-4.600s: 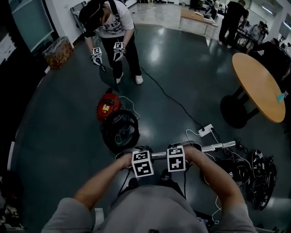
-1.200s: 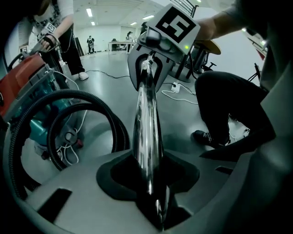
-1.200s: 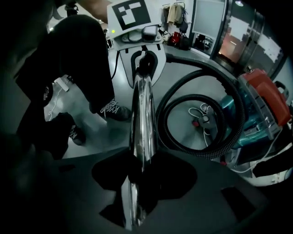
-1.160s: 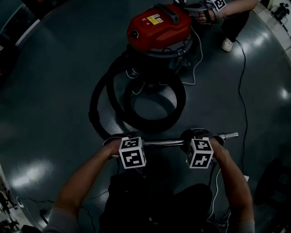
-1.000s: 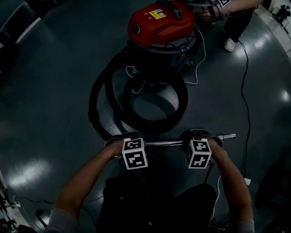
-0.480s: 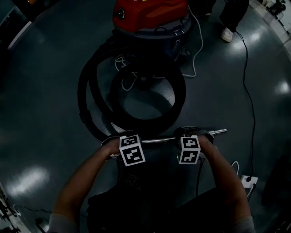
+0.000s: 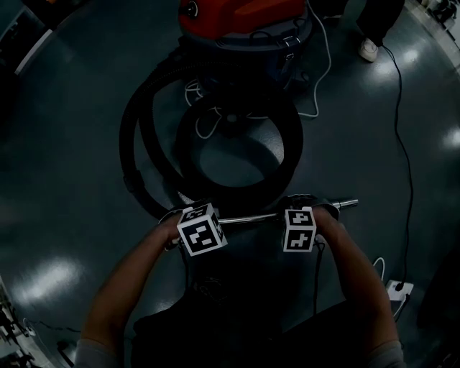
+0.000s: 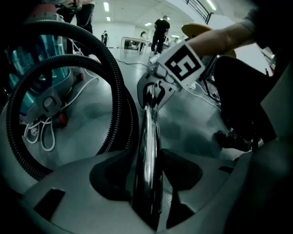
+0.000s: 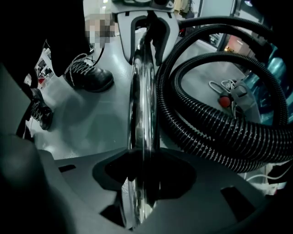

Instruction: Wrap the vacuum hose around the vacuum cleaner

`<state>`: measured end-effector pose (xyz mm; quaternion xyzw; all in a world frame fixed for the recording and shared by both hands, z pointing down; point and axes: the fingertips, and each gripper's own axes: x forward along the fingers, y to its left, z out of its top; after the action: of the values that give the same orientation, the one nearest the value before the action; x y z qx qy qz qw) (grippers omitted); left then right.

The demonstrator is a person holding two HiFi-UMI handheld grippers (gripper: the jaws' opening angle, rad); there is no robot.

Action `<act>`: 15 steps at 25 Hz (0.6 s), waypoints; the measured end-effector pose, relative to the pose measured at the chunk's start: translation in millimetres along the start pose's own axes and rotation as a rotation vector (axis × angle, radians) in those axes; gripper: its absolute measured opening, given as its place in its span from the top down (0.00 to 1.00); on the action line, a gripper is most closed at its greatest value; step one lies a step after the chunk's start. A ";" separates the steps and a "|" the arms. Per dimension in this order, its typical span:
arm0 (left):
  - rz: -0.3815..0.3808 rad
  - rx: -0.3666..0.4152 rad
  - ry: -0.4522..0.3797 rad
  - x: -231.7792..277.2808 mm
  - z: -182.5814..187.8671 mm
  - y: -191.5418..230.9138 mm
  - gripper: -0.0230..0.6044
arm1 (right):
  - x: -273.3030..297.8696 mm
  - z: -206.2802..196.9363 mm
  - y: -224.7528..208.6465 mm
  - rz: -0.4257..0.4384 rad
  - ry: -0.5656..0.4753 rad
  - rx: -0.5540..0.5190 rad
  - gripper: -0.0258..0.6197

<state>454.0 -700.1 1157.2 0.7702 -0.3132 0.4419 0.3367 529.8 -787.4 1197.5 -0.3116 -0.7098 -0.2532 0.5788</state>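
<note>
Two grippers on one chrome wand [image 7: 251, 217], held roughly level and low over the floor [image 7: 65, 180]. Left gripper [image 8: 146, 157]: jaws just opened wider, standing apart, wand lying loose between them. Right gripper [image 9: 143, 157]: jaws narrow, closed on the wand nearer its free end. Black ribbed hose [image 7: 133, 144] in slack loops flat on the floor, between the wand and the red-topped vacuum cleaner [image 7: 244, 18], not yet wound about the canister. White power cord [image 7: 320, 79] trailing on the floor at the canister's right side.

Judged handling: wand stiff, smooth and probably slippery under the pads, best pinched square across. Hose light, soft and springy, apt to uncoil, with ribs offering a surer hold than chrome. Suggested hold: ribbed stretch near the left gripper, where hose appears to meet wand, loops then lifted one at a time. Canister probably heavy enough to stay put, though perhaps prone to rolling.
</note>
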 end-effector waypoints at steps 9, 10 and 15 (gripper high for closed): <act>0.051 -0.072 -0.129 -32.1 24.0 2.1 0.64 | 16.3 -9.7 1.3 0.016 0.031 0.059 0.73; 0.052 -0.078 -0.130 -31.8 24.7 1.0 0.64 | 17.8 -10.5 2.0 0.013 0.027 0.075 0.73; 0.065 -0.094 -0.127 -23.0 21.7 -5.7 0.64 | 20.5 -15.2 0.5 0.003 -0.008 0.179 0.72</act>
<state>459.1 -709.9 1127.1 0.7693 -0.3793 0.3879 0.3374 537.5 -794.9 1220.6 -0.2603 -0.7315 -0.1866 0.6019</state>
